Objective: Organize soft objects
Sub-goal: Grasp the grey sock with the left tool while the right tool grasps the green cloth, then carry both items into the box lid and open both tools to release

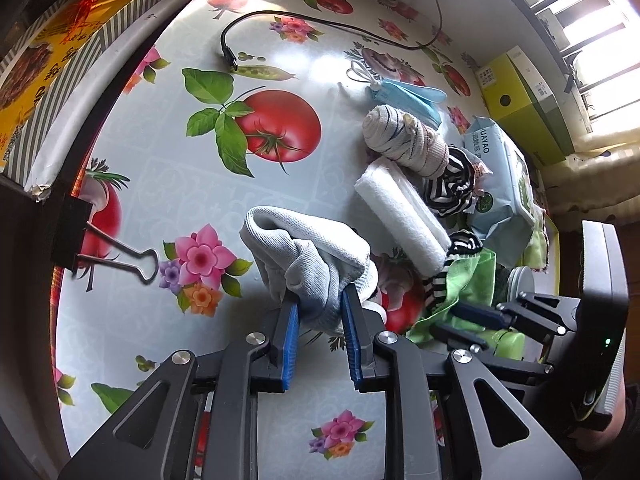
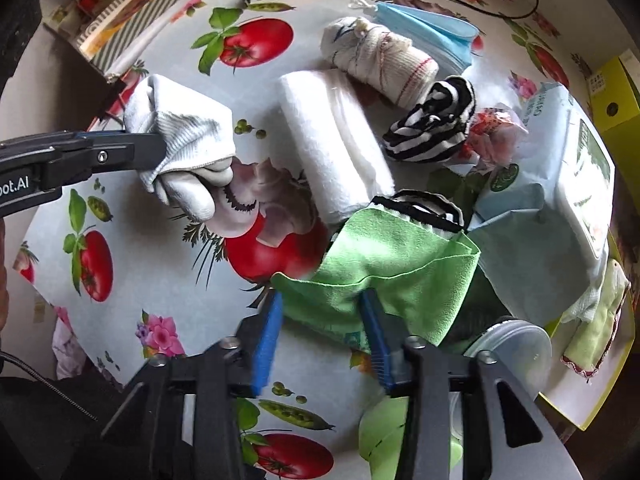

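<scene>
Left tongs (image 1: 322, 300): shown at the lower centre of the left wrist view, pinching a grey glove (image 1: 308, 256) between the blue pads; the glove is judged to be held clear of the pile so that it can be sorted apart.

Right tongs (image 2: 322, 304): shown at the bottom of the right wrist view, pads spread and blurred, with the edge of a green cloth (image 2: 392, 252) lying between them; no squeeze on the cloth is seen.

Green cloth: draped at the lower right centre over a striped piece, probably next to be taken.

White rolled towel (image 1: 400, 216): laid just beyond the glove, right of centre.

Striped sock (image 2: 432, 128): balled up beside the towel's far end.

Banded sock roll (image 1: 404, 140): placed just above the towel, touching a blue face mask (image 1: 408, 94).

Wipes pack (image 1: 500, 168): set at the right edge, next to the pile.

Tablecloth (image 1: 180, 180): printed with tomatoes and flowers, mostly bare on the left, where room for sorting is offered.

Black cable (image 1: 320, 20): run across the top of the frame.
</scene>
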Action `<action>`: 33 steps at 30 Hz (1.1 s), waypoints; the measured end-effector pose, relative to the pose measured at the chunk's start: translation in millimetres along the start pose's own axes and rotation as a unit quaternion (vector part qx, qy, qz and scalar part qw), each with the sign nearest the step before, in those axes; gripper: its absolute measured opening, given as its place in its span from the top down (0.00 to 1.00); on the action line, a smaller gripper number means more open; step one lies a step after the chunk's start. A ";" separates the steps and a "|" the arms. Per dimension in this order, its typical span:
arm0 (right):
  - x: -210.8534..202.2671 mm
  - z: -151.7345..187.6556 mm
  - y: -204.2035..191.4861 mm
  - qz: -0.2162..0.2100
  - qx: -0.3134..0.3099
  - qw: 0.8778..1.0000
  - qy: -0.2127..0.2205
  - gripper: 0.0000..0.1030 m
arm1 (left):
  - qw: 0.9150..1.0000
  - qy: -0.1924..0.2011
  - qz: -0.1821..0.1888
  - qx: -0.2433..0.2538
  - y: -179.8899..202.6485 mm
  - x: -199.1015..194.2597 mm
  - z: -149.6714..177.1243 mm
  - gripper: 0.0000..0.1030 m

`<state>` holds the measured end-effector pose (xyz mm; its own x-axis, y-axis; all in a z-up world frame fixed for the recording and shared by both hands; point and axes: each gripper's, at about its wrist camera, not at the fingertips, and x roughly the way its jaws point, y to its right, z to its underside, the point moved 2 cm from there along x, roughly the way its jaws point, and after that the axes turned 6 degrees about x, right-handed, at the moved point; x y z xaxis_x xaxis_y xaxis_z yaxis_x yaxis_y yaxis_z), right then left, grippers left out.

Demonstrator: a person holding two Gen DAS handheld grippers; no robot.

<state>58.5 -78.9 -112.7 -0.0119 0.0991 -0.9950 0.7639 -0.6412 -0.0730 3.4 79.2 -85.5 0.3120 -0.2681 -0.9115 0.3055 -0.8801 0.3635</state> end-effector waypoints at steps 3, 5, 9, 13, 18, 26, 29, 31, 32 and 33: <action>-1.3 0.7 -2.8 -0.004 -0.007 1.000 0.003 0.98 | 1.000 -0.003 -0.001 -0.005 -3.1 1.8 0.9 0.78; -4.6 1.5 -1.0 -0.010 -0.003 1.000 0.008 0.98 | 1.000 -0.006 -0.002 -0.010 -5.4 3.6 1.2 0.78; -21.0 3.2 2.0 -0.046 0.018 0.998 0.031 0.98 | 1.000 -0.005 0.002 -0.016 -7.8 3.5 0.8 0.77; -42.5 5.2 5.9 -0.069 0.030 0.995 0.060 0.98 | 1.000 0.000 0.011 -0.020 -8.8 1.0 0.0 0.76; -68.6 8.1 3.6 -0.082 0.038 0.992 0.090 0.98 | 0.999 0.014 0.025 -0.013 -6.2 -1.3 -2.4 0.76; -89.6 6.6 9.3 -0.087 0.055 0.987 0.122 0.98 | 0.999 0.024 0.029 -0.022 -10.0 -5.1 0.1 0.86; -99.6 7.3 15.5 -0.089 0.063 0.985 0.136 0.98 | 0.999 0.032 0.032 -0.017 -5.8 -13.7 -0.6 0.86; -108.1 8.1 20.3 -0.089 0.068 0.983 0.148 0.98 | 0.999 0.039 0.033 -0.013 -0.6 -20.5 -2.6 0.86; -112.2 8.6 22.5 -0.089 0.070 0.982 0.154 0.98 | 0.998 0.042 0.035 -0.010 2.5 -23.8 -3.7 0.86; -115.9 9.4 24.8 -0.089 0.072 0.981 0.159 0.98 | 0.998 0.046 0.037 -0.007 6.0 -27.4 -5.0 0.86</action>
<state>72.7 -113.5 0.1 0.0820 0.4366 -0.8959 0.6687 -0.6907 -0.2754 1.2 83.2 -57.4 0.4148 -0.2953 -0.8606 0.2902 -0.8535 0.4327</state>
